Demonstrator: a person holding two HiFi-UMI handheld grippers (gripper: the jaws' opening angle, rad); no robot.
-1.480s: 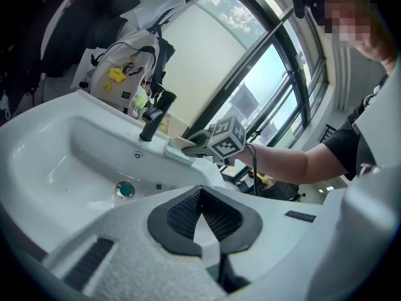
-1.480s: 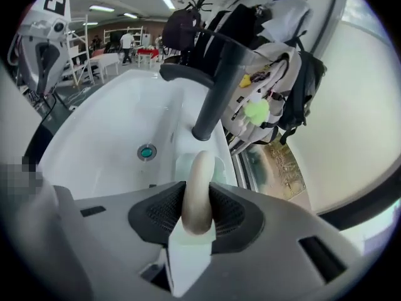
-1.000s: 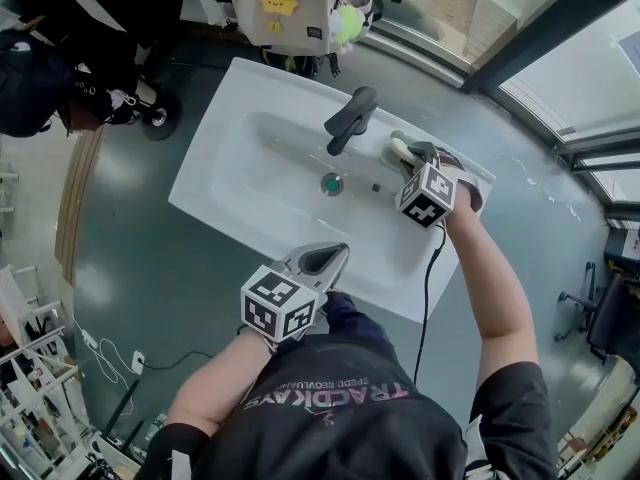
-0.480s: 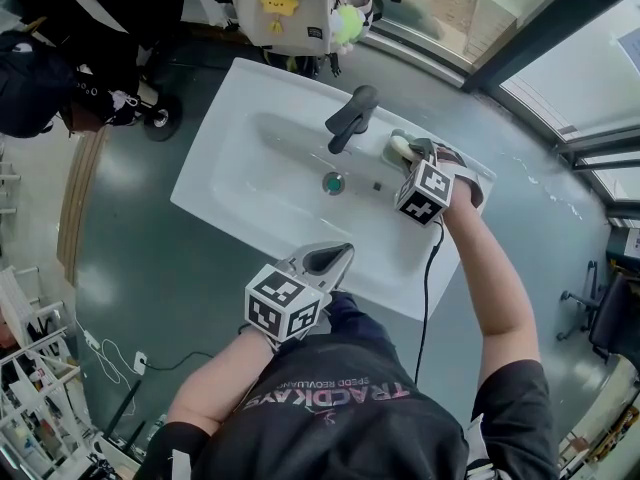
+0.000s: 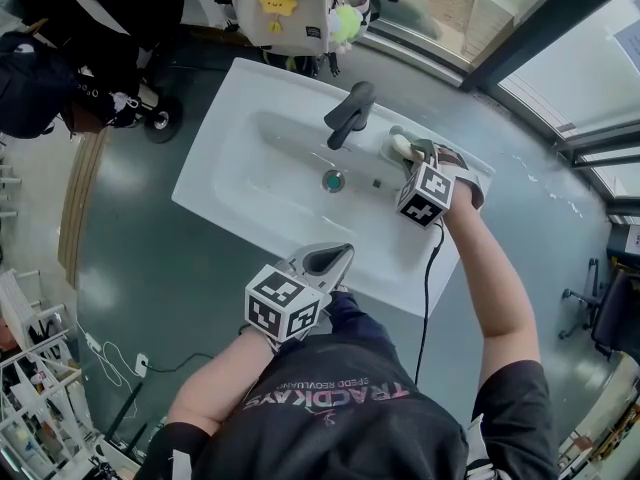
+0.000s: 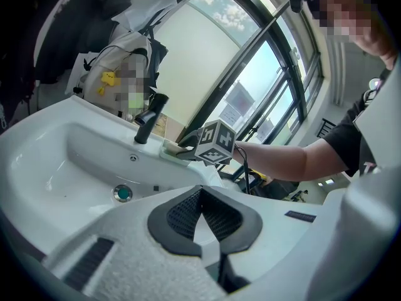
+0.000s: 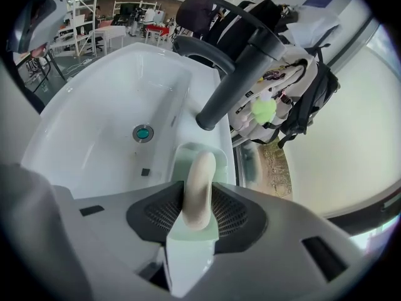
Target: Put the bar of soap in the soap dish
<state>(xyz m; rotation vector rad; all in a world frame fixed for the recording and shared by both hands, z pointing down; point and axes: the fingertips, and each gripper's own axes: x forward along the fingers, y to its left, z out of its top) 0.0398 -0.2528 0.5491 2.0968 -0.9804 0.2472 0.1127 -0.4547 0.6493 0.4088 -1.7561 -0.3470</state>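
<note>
Jaws of my right gripper (image 7: pixel 199 221) have just been opening, now loose round the bar of soap (image 7: pixel 200 180), on edge, long axis along them, in the soap dish (image 7: pixel 185 154) at the sink's (image 5: pixel 215 183) back right corner.

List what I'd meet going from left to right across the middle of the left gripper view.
The drain → tap → right gripper, whose jaws have just been opening with the soap between them → the person's forearm.
</note>
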